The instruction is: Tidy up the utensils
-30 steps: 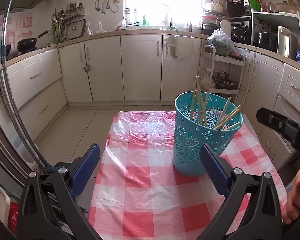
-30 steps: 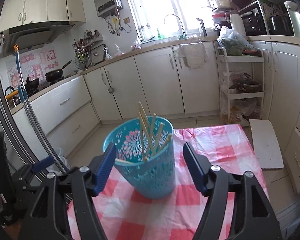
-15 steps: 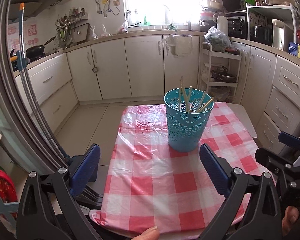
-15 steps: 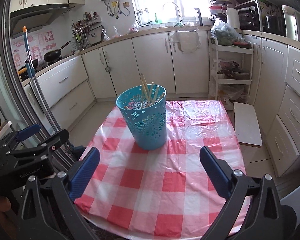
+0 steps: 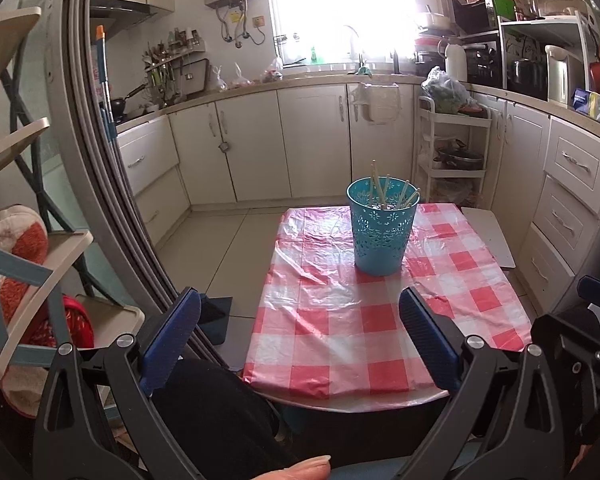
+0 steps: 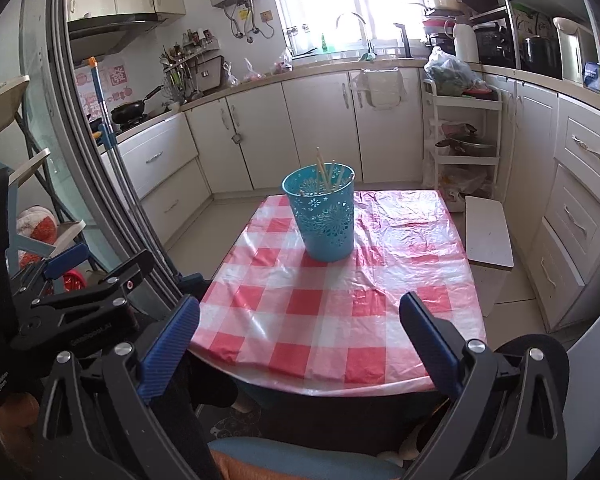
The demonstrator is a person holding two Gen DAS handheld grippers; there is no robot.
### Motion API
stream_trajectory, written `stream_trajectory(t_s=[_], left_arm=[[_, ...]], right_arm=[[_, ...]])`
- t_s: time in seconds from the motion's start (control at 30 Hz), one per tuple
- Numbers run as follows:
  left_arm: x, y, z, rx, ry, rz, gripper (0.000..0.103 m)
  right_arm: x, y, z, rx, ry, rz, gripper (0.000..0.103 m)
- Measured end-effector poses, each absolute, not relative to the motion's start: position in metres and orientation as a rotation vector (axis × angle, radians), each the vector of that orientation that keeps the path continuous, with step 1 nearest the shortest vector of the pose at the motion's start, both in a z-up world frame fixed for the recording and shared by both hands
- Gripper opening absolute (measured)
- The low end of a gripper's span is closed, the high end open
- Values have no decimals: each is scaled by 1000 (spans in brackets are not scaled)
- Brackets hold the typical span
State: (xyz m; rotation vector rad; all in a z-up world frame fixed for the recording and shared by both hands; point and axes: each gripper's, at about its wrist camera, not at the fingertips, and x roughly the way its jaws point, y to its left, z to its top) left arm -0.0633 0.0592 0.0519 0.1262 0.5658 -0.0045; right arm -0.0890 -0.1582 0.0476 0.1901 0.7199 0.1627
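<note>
A teal perforated holder (image 5: pixel 381 232) (image 6: pixel 323 217) stands upright on the far part of a small table covered by a red-and-white checked cloth (image 5: pixel 380 320) (image 6: pixel 332 304). Several pale chopsticks (image 5: pixel 384 192) (image 6: pixel 326 172) lean inside it. My left gripper (image 5: pixel 299 336) hangs open over the table's near left edge, well back from the holder, with nothing between its blue pads. My right gripper (image 6: pixel 300 338) is also open and empty, held above the near edge. The left gripper (image 6: pixel 84 280) shows at the left of the right wrist view.
White kitchen cabinets (image 5: pixel 320 144) line the back and right walls. A white cart (image 5: pixel 452 152) stands behind the table and a white board (image 6: pixel 487 232) lies at its right side. A sliding door frame (image 5: pixel 112 184) and a shelf rack (image 5: pixel 24 240) stand left. A person's dark-clothed leg (image 5: pixel 220 420) is below.
Both grippers have pulled back and up from the holder, which now looks smaller and farther off. The right gripper's jaws, earlier flanking the holder, have spread wider and hold nothing.
</note>
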Motion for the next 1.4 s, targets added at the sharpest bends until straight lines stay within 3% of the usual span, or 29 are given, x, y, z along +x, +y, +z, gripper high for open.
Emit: stream_trajectory(t_s=[0.43,1.4], left_arm=[[-98,69,47,83,602,-57,96],[-103,76,49,62,597,-58,96]], right_arm=[[-131,-154,65,181,605,94,96],[-135,-144,65,162,610,106,96]])
